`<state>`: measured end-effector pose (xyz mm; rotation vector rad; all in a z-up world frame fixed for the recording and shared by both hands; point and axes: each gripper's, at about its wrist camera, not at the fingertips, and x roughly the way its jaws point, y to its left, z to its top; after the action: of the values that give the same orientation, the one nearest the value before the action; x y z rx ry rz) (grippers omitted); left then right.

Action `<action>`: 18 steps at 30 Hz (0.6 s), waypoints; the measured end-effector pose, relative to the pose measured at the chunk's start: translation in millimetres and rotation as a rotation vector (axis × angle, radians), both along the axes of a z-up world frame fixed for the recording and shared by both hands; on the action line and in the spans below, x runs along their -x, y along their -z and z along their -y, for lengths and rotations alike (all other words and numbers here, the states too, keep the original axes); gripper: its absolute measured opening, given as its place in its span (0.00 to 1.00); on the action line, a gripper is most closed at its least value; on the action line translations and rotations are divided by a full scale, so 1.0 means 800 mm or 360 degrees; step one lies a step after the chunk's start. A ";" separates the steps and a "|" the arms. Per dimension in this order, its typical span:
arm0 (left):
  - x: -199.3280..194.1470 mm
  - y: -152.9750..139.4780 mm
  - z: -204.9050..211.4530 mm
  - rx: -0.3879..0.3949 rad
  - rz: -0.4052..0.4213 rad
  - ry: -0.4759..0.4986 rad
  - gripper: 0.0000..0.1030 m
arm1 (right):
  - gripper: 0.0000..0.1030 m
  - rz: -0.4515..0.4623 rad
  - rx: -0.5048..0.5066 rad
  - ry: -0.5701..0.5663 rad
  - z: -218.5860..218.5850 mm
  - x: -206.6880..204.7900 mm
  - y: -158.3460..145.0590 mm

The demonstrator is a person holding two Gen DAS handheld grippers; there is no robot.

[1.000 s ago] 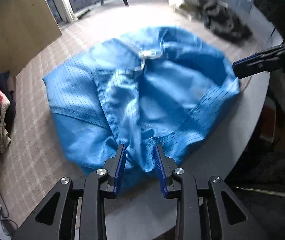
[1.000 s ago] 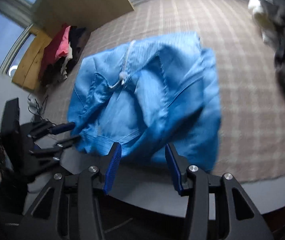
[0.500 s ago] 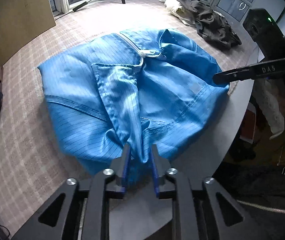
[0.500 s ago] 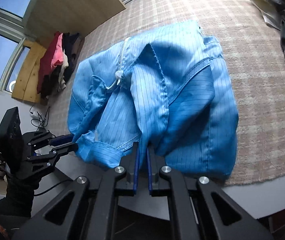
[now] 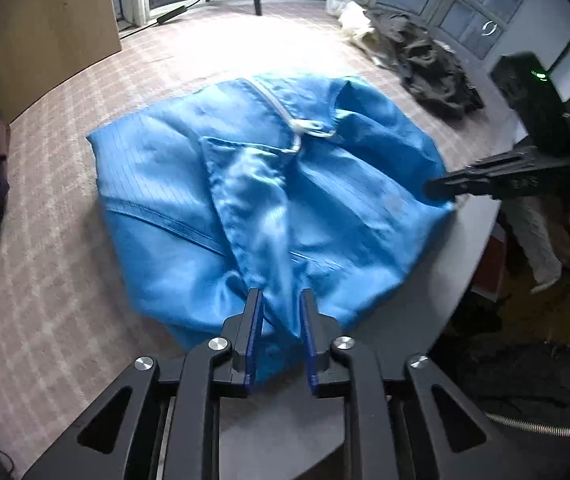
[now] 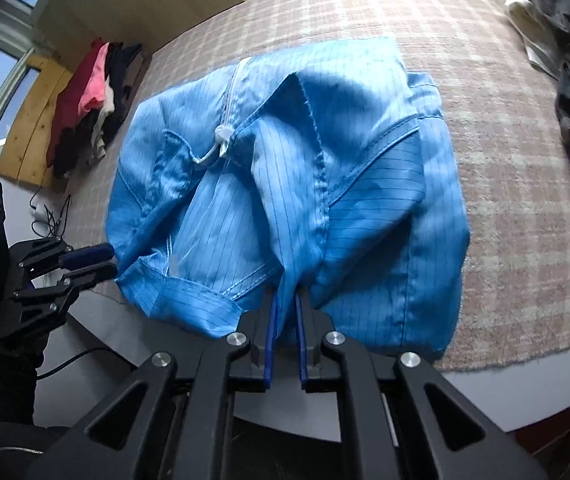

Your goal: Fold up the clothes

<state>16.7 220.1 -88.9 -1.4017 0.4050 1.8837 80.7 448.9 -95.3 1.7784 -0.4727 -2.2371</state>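
A blue pinstriped garment (image 5: 189,200) with a white zip pull (image 6: 223,136) lies crumpled on the checked cloth. In the left wrist view my left gripper (image 5: 279,300) is at the garment's near edge; its jaws are closing on a bunched strip of blue fabric that fills the gap between the pads. My right gripper (image 6: 285,300) is shut on a fold at the garment's near hem (image 6: 365,120). Each gripper shows in the other's view: the right (image 5: 439,190) at the garment's right corner, the left (image 6: 111,262) at its left corner.
A pile of dark clothes (image 5: 429,68) and a white cloth (image 5: 349,16) lie at the far right. Red, pink and dark clothes (image 6: 93,92) are stacked at the left by a wooden board (image 5: 41,28). The grey table edge (image 5: 425,300) curves past the checked cloth (image 5: 45,280).
Both grippers went from open to closed on the garment's near edge, the right one first. The fabric has bunched up and been drawn slightly toward the cameras.
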 end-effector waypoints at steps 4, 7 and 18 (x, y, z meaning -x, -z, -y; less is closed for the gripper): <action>0.000 0.009 -0.019 0.0037 0.0004 0.0062 0.17 | 0.16 -0.0010 -0.0059 -0.0009 0.003 0.004 -0.001; -0.003 0.016 -0.031 0.0089 -0.0024 0.0088 0.20 | 0.20 -0.0012 -0.0067 -0.0011 0.005 0.005 -0.001; 0.004 0.017 -0.030 0.0155 -0.0084 -0.0025 0.21 | 0.20 -0.0001 -0.0149 -0.0089 0.027 0.004 0.006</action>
<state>13.2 244.3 -102.9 -1.4244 0.5192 1.9399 77.4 427.5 -100.0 1.8127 -0.3188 -2.2556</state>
